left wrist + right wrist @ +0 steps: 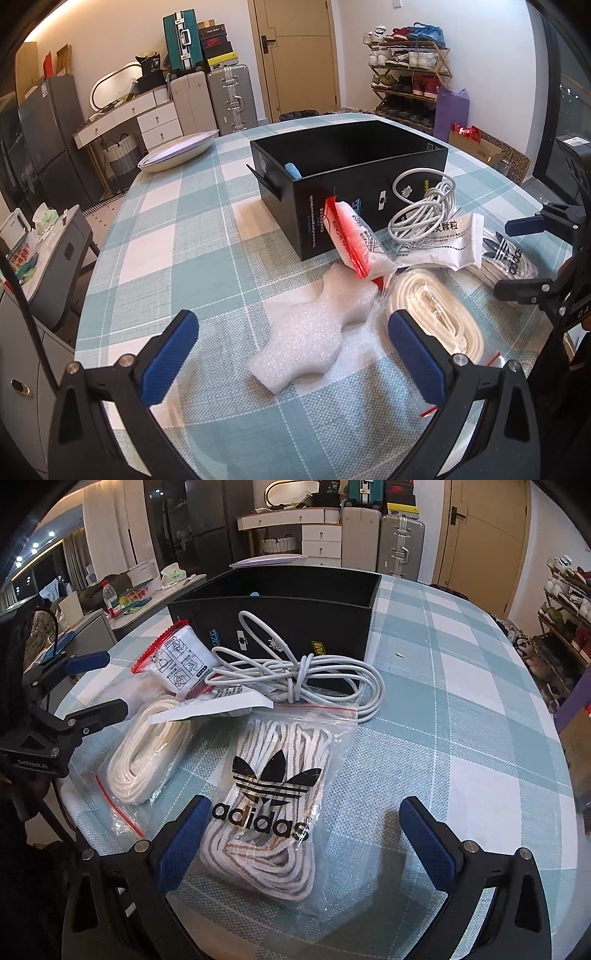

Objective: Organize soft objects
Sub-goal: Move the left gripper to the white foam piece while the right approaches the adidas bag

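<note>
A black open box (347,155) (280,594) stands on the checked table, with something blue inside. In front of it lie a white foam piece (314,328), a red-edged zip bag (351,236) (177,657), a coiled white cable (424,206) (295,672), a white paper pouch (443,243), a bag of cream laces (436,321) (147,749) and an adidas lace bag (273,805) (509,254). My left gripper (291,343) is open just above the foam piece. My right gripper (306,830) is open over the adidas bag.
A white oval dish (177,151) sits at the table's far left edge. Bare tablecloth (461,701) stretches right of the box. Suitcases (229,99), drawers and a shoe rack (406,74) stand beyond the table.
</note>
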